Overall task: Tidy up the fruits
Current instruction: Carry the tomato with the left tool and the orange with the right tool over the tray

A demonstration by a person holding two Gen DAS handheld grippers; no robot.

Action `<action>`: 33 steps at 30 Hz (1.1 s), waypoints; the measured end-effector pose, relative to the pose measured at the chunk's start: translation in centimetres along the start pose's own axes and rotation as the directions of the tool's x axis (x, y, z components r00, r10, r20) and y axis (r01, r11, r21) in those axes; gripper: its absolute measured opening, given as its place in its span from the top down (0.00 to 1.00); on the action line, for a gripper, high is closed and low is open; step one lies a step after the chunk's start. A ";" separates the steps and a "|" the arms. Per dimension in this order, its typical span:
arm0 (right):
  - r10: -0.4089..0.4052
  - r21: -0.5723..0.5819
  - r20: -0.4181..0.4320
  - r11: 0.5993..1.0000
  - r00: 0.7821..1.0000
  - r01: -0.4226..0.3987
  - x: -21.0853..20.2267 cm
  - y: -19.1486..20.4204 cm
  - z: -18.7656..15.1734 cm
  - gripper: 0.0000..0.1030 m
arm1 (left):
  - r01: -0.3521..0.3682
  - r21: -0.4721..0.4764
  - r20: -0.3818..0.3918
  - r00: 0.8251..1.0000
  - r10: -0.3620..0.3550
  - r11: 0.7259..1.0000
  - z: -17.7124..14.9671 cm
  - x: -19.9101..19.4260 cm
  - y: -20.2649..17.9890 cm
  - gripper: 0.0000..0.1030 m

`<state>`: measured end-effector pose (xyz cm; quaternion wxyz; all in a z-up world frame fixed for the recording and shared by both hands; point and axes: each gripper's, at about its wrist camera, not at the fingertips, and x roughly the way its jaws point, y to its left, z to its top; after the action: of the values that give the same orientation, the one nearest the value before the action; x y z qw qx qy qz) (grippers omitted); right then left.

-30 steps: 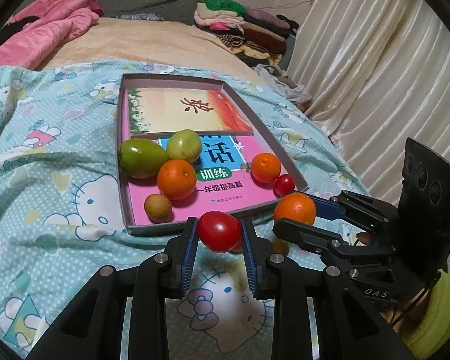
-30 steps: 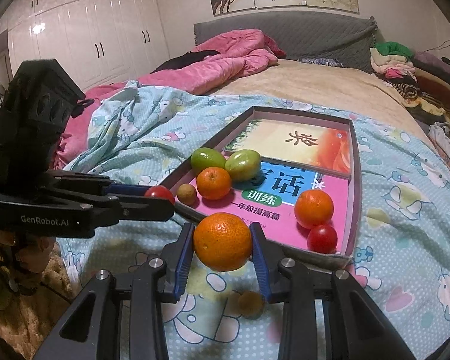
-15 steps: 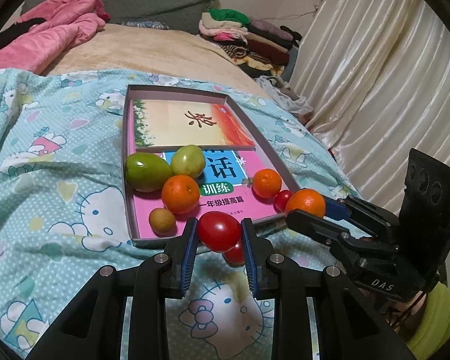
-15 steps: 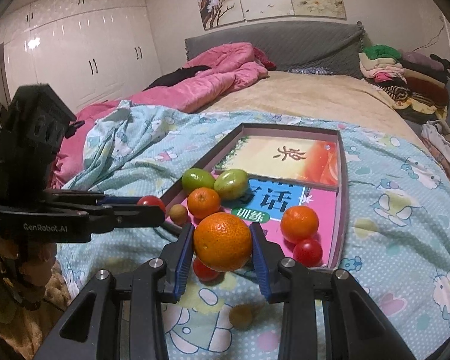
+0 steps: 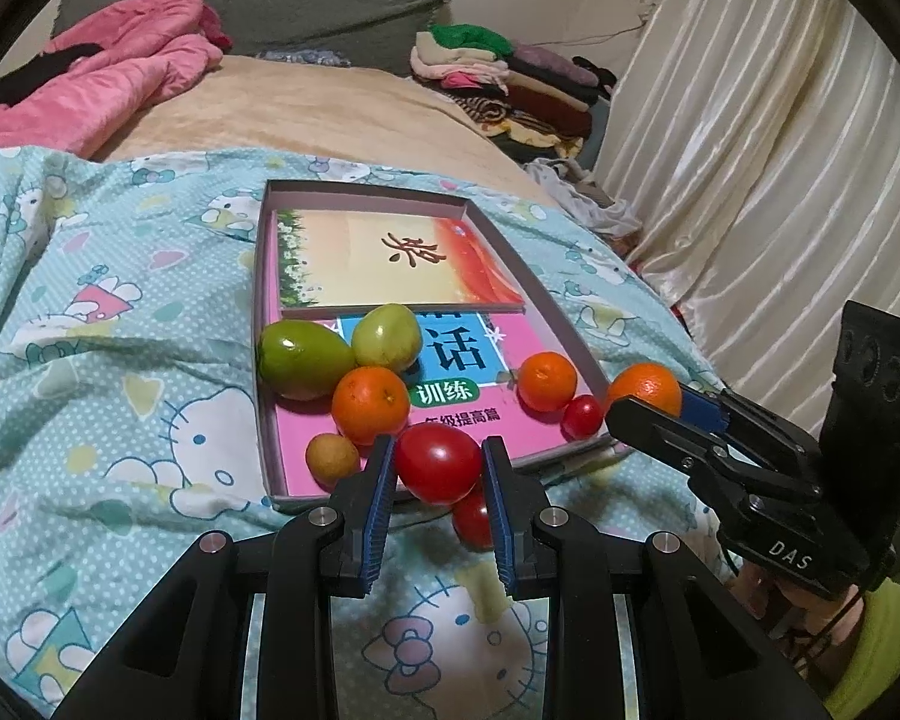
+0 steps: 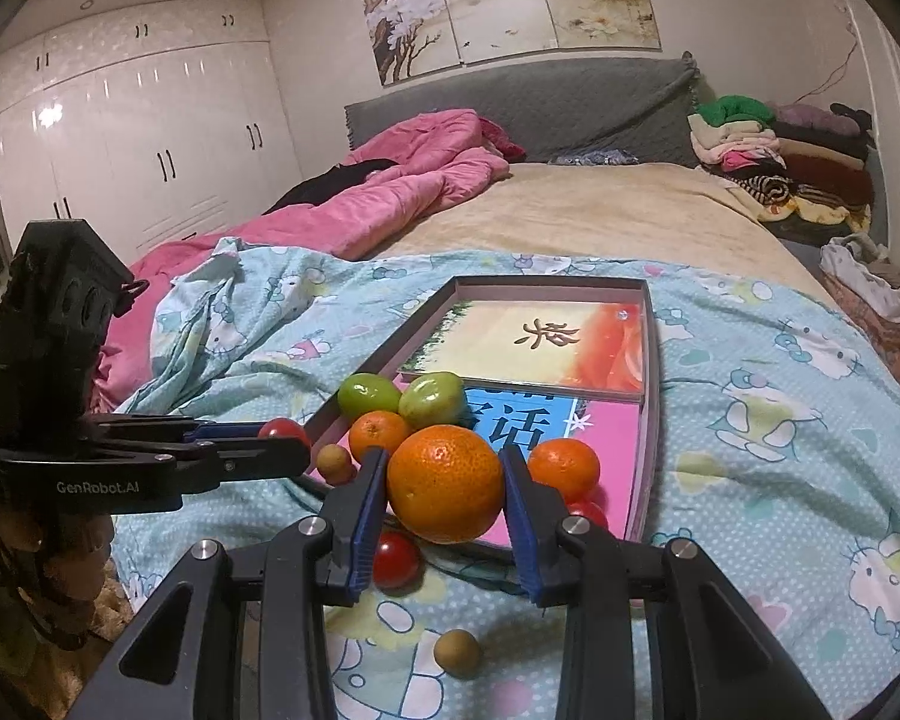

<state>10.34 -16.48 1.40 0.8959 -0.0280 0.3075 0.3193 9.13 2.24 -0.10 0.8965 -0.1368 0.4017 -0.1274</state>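
A shallow grey box [image 5: 261, 252] with two books in it lies on the Hello Kitty quilt. In it sit two green fruits [image 5: 303, 358], two oranges [image 5: 370, 403], a small brown fruit [image 5: 332, 456] and a small tomato [image 5: 581, 417]. My left gripper [image 5: 438, 471] is shut on a red tomato [image 5: 438, 463] above the box's near edge. My right gripper [image 6: 444, 489] is shut on an orange [image 6: 445, 483] above the box's near right corner. Another tomato [image 6: 395, 559] and a small brown fruit [image 6: 457, 651] lie on the quilt in front of the box.
A pink duvet [image 6: 390, 192] and a beige blanket [image 6: 600, 210] cover the far bed. Folded clothes [image 6: 780, 168] are stacked at the far right. White curtains [image 5: 780, 180] hang on the right, and white wardrobes [image 6: 138, 150] stand on the left.
Both grippers have lifted and pulled back a little with their fruits, so more of the bed and room shows. A tomato on the quilt has come into view under them.
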 end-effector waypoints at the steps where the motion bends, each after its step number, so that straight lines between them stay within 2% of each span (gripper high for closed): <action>1: -0.001 -0.001 0.000 1.000 1.000 0.001 0.0 0.0 0.0 0.64 | -0.002 -0.002 0.000 1.000 0.002 1.000 0.0 0.1 0.0 0.72; 21: -0.024 0.039 0.021 0.999 0.999 0.024 0.3 -0.9 0.5 0.64 | -0.028 0.042 -0.011 1.000 0.029 0.999 0.3 1.6 -1.5 0.72; 33: -0.059 0.057 -0.009 0.997 0.998 0.059 1.4 -1.5 0.4 0.64 | -0.052 0.056 -0.033 0.998 0.054 0.997 0.2 3.3 -1.3 0.72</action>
<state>12.29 -16.80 0.68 0.9042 -0.0125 0.3191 0.2837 11.21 -0.08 -1.77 0.8959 -0.0990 0.4169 -0.1171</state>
